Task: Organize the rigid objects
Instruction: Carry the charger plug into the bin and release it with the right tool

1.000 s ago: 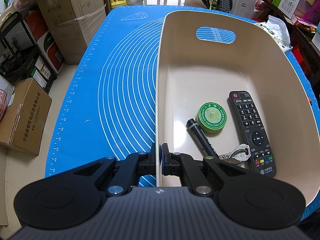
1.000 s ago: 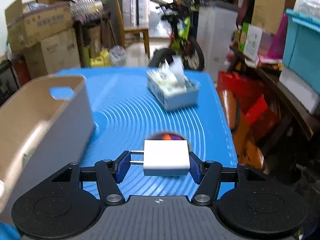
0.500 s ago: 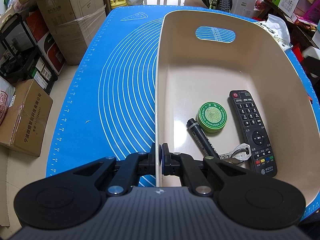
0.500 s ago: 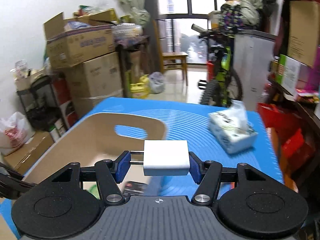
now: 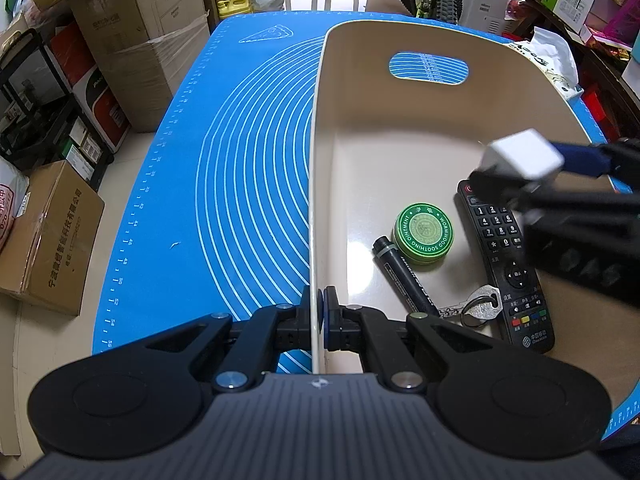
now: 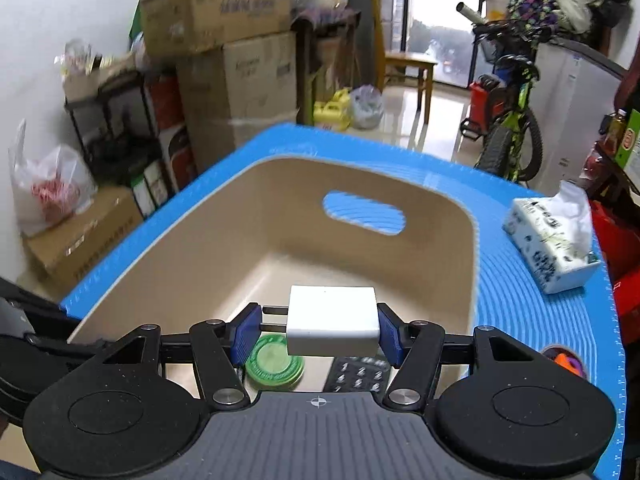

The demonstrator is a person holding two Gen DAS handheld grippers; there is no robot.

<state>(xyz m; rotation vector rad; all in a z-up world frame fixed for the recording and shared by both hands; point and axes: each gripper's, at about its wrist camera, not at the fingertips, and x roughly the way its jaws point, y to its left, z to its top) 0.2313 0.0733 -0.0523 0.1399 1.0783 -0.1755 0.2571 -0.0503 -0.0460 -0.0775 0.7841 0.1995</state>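
Observation:
A beige bin [image 5: 420, 128] [image 6: 224, 236] stands on the blue mat [image 5: 224, 184]. My left gripper [image 5: 320, 320] is shut on the bin's near left wall. Inside lie a green ointment tin [image 5: 424, 232] [image 6: 272, 362], a black marker [image 5: 402, 276], a black remote [image 5: 506, 264] [image 6: 358, 374] and a key on a ring [image 5: 482, 306]. My right gripper [image 6: 318, 330] is shut on a white plug charger [image 6: 333, 320] [image 5: 522, 154], prongs pointing left, held above the bin's inside over the tin and remote.
A tissue box [image 6: 554, 244] sits on the mat right of the bin, and a small dark dish with coloured bits [image 6: 564, 360] lies near the mat's right edge. Cardboard boxes [image 5: 132, 28], shelves and a bicycle [image 6: 516, 112] surround the table.
The right gripper carried the white charger leftward from over the bare mat to above the bin's inside. The left gripper and the bin stayed still.

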